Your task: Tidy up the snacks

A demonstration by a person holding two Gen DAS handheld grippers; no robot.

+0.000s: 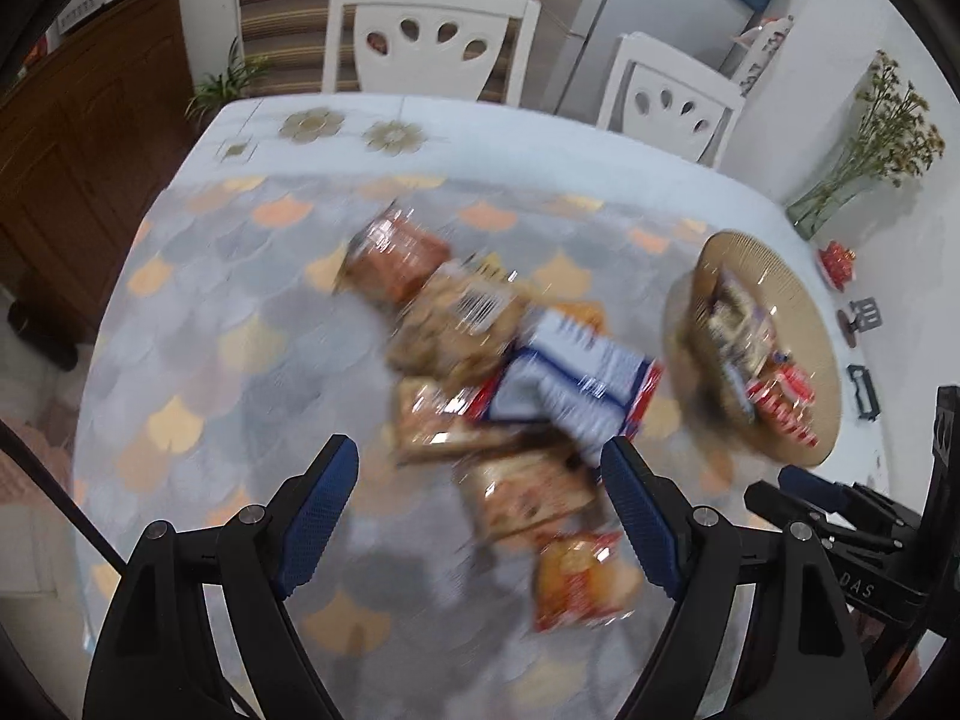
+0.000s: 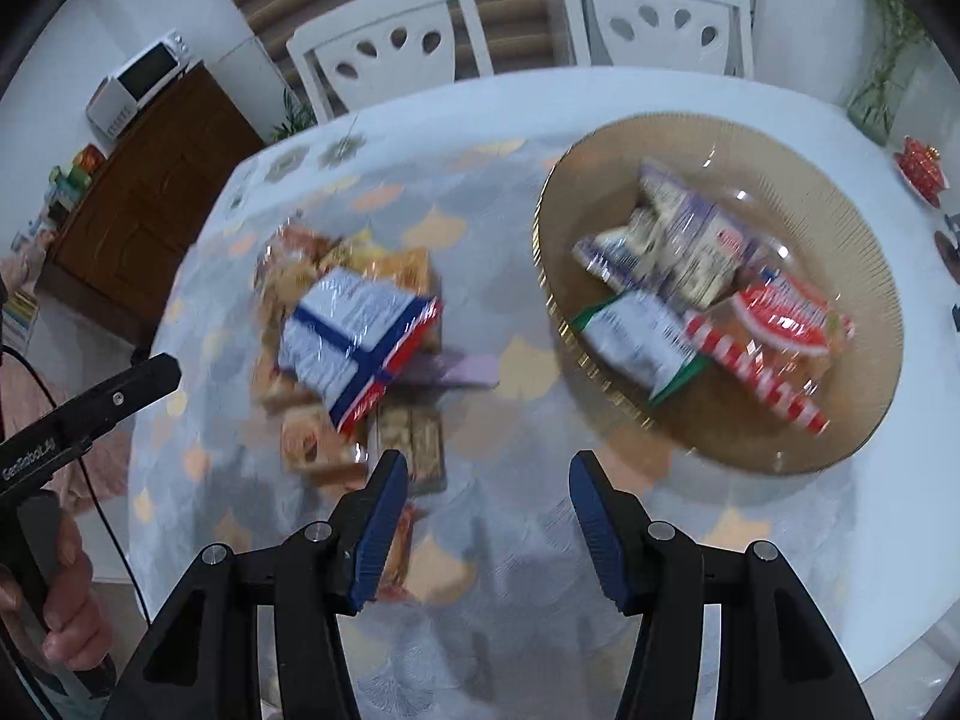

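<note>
A blurred pile of snack packets (image 1: 480, 360) lies mid-table on the scale-patterned cloth, topped by a blue-and-white packet (image 1: 576, 384). My left gripper (image 1: 478, 446) hangs open above the pile's near end, over a brown packet (image 1: 528, 492) and an orange packet (image 1: 582, 576), gripping nothing. In the right wrist view the same pile (image 2: 348, 348) is at left and a golden ribbed plate (image 2: 660, 144) at right. The plate holds a red-striped packet (image 2: 774, 336), a green-edged white packet (image 2: 642, 342) and a purple bag (image 2: 678, 234). My right gripper (image 2: 489, 459) is open over bare cloth between pile and plate.
Two white chairs (image 1: 420, 36) stand behind the table. A glass vase of dried flowers (image 1: 864, 150) and a small red dish (image 1: 837, 261) sit at the far right. A wooden cabinet (image 2: 150, 198) carries a microwave (image 2: 144, 81). A hand (image 2: 60, 606) grips the other tool's handle.
</note>
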